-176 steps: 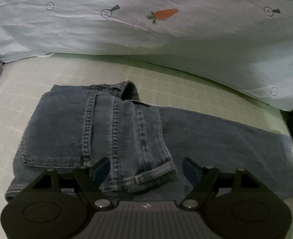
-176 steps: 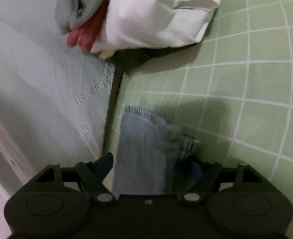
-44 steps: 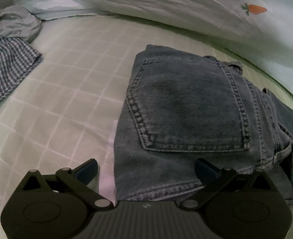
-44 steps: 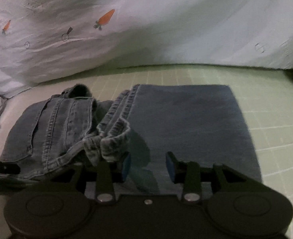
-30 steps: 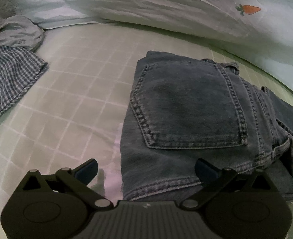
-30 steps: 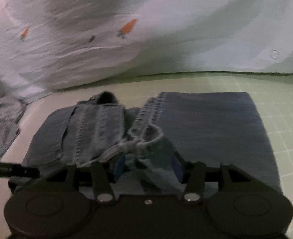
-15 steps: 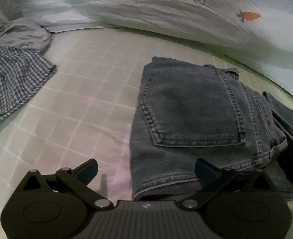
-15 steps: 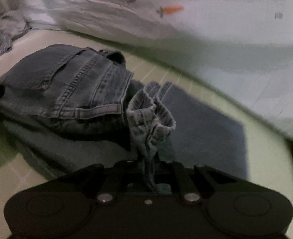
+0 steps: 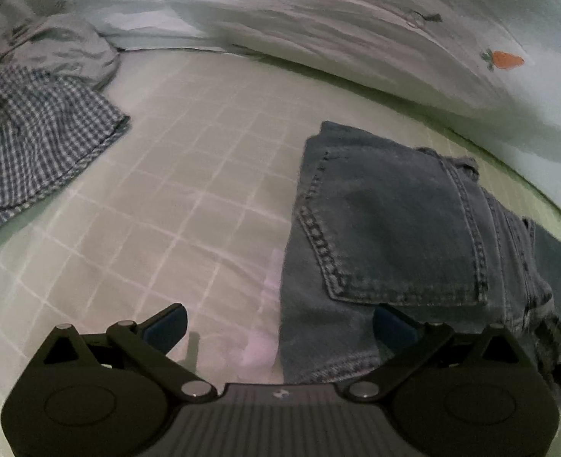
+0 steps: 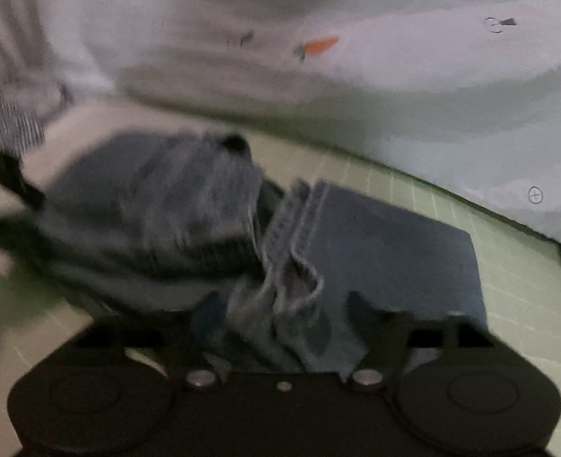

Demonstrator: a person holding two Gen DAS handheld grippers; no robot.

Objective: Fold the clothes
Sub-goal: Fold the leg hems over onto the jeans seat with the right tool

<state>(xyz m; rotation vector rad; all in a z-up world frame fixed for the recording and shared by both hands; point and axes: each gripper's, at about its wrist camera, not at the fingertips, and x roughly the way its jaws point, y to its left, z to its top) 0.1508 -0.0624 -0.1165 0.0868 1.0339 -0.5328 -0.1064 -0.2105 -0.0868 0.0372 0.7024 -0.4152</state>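
Note:
Folded blue jeans [image 9: 391, 236] lie on the green checked bedsheet [image 9: 189, 198], back pocket up. My left gripper [image 9: 278, 325] is open at the near left corner of the jeans, one finger on the sheet, the other over the denim edge. In the blurred right wrist view the jeans [image 10: 375, 251] lie ahead. My right gripper [image 10: 276, 323] stands partly open, with the bunched hem of a jeans leg [image 10: 292, 285] lying between its fingers.
A blue-white checked garment [image 9: 40, 144] and a grey cloth [image 9: 63, 49] lie at the far left. A pale duvet with carrot print [image 9: 395, 26] runs along the back and shows in the right wrist view [image 10: 318, 45].
My right gripper was shut on the hem half a second ago; its jaws have spread now and the view has swung. My left gripper has drawn back and left, still open.

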